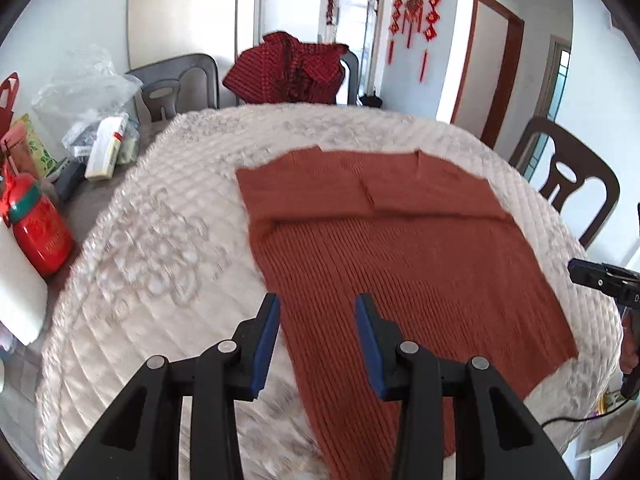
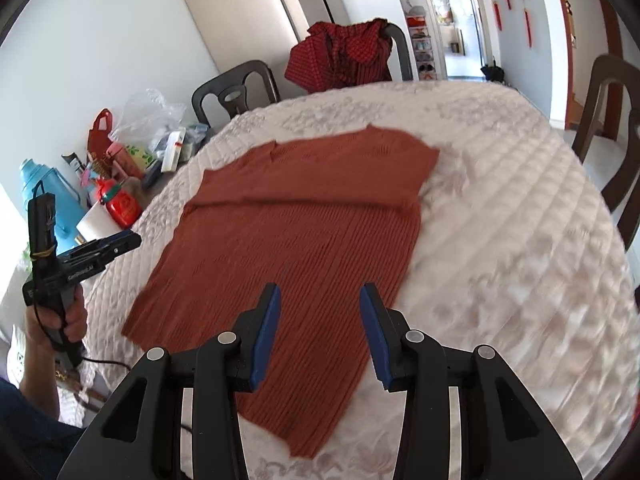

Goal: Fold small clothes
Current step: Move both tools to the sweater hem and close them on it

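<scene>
One rust-brown ribbed knit top [image 1: 400,264] lies flat on the round surface covered with a cream quilted cloth [image 1: 152,248], and everything else is placed here relative to that top. Its far end is folded over itself, with both sleeves laid across the body; its near hem reaches towards the edge of the surface.

Beyond the top's left side, at the rim of the surface, a clear crinkled plastic bag [image 1: 86,92] holds small packets and a white box, though what they contain cannot be read. Just nearer from the bag stands one red plastic bottle with a green band [image 1: 40,236]. Behind the top's far end, one dark red checked garment [image 1: 288,68] is heaped over a chair back. Three dark wooden chairs show around the surface: one behind the bag, one under the red garment, one off the top's right side.

The left gripper [image 1: 316,340] hovers over the near left edge of the top, tilted downwards, its blue-padded jaws partly apart with nothing between them. The right gripper [image 2: 318,336] hangs over the near right part of the top, likewise tilted down, jaws moderately apart and empty. A hand [image 2: 66,320] grasps the left gripper's handle beside the top's left edge.
</scene>
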